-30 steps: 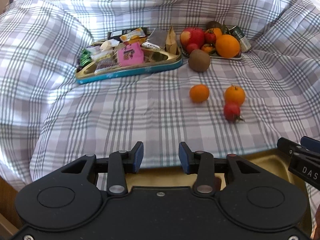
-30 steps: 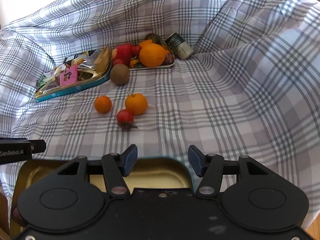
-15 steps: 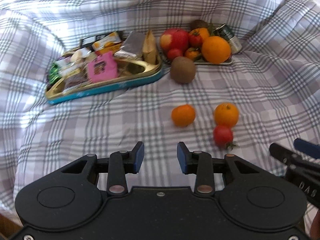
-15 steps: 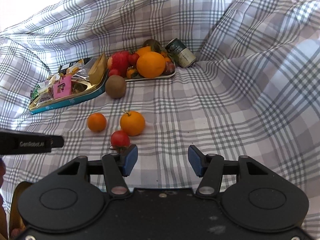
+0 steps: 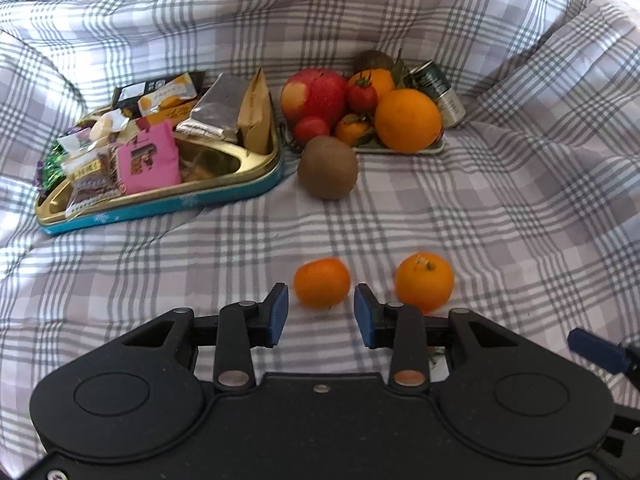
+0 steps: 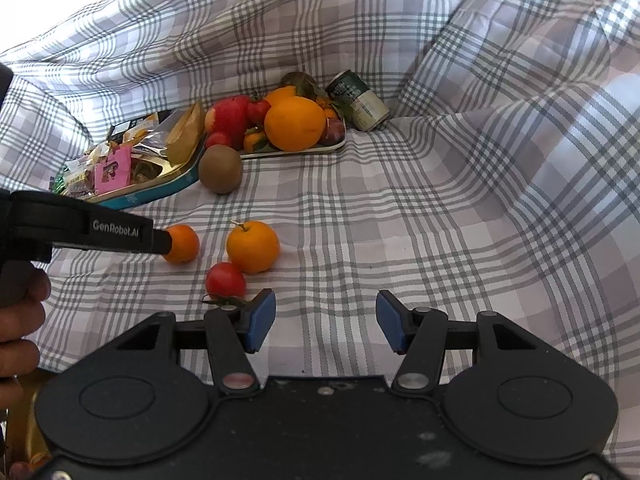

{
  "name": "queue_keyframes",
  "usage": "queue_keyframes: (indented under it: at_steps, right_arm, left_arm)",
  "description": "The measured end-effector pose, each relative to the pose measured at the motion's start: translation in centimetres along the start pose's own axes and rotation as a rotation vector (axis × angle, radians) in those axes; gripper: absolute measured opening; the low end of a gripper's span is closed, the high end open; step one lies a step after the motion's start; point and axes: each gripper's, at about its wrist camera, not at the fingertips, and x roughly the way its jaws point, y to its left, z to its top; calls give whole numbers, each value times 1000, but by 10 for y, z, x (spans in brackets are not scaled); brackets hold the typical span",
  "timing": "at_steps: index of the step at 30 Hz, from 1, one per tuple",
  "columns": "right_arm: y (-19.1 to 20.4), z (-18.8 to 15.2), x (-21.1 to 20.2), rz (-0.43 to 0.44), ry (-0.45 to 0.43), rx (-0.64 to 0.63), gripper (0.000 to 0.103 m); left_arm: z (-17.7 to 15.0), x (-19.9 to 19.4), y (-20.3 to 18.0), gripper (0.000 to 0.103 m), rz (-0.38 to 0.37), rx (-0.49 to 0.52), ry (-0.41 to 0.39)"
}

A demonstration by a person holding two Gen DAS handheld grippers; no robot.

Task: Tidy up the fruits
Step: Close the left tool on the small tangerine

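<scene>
Left gripper [image 5: 320, 314]: jaws parted to a moderate gap, empty, blue pads [image 5: 279, 314] flanking the near side of the small mandarin [image 5: 322, 282]; no contact is visible. From the right wrist view the left gripper's tip [image 6: 162, 242] sits against or just in front of that mandarin [image 6: 182, 243]; which of the two cannot be told.

Right gripper [image 6: 326, 322]: jaws spread wide, empty, over bare checked cloth [image 6: 460, 220].

Landmark: the kiwi [image 5: 328, 167] lying loose on the cloth.
- Small mandarin: nearer the camera than the kiwi, well apart from it.
- Stemmed orange [image 5: 425, 282]: right of the mandarin, near but not touching.
- Loose tomato [image 6: 225, 280]: nearer than the stemmed orange [image 6: 253, 246], just beside it, close to the right gripper's left pad [image 6: 260, 322].
- Fruit tray [image 5: 400, 149]: just behind and right of the kiwi, holding a red apple [image 5: 314, 92], a large orange [image 5: 408, 120], tomatoes and smaller citrus.
- Tin can [image 5: 442, 88]: on its side at the tray's far right edge.
- Snack tin [image 5: 160, 204], gold inside, teal wall: left of the kiwi, filled with wrapped packets.
</scene>
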Motion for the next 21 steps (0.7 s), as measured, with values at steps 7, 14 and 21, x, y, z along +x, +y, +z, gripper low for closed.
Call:
queue_keyframes:
  at_steps: [7,14,21]
  right_arm:
    - [-2,-1,3,13,15,8,59]
    - [-2,-2,2,14,11,2,58]
    - [-1,-3,3,9,17,-3,58]
  left_arm:
    - [5,11,-9,45,10,17,-12]
    - [6,27,-8,45,51,5,10]
    - [10,39,-3,50,75,-22,13]
